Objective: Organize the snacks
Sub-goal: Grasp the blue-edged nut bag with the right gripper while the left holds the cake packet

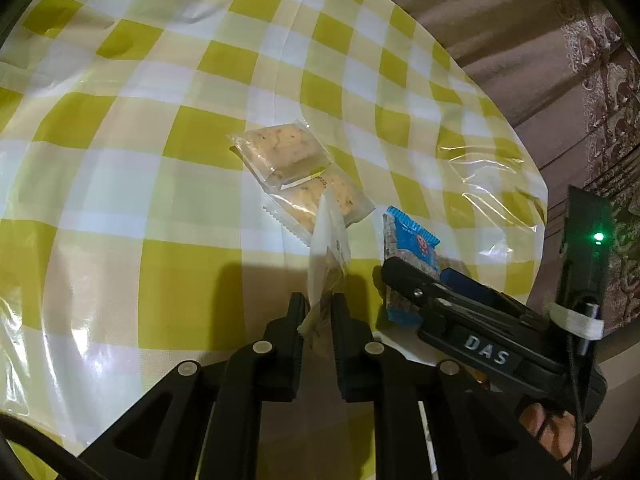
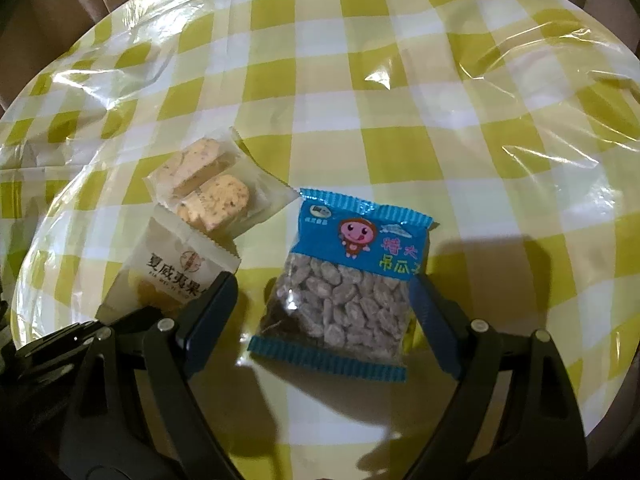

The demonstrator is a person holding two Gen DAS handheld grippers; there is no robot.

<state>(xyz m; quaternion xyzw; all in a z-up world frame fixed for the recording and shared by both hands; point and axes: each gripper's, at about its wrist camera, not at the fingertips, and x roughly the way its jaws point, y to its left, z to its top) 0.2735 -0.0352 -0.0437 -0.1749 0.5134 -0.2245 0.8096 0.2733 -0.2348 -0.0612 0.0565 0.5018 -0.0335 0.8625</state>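
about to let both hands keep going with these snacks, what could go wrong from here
1. The left tongs pinch the white packet only by its lower edge; the film could slip out or the contents get crushed when lifted.
2. The right tongs stand open around the blue packet and close beside the left tongs; closing or lifting could knock the two together.
3. The glossy plastic cover is wrinkled, so the blue packet may slide instead of being gripped.

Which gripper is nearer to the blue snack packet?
Right. The right gripper stands open with the blue snack packet between its fingers; the left gripper, shut on a white packet, is beside it.
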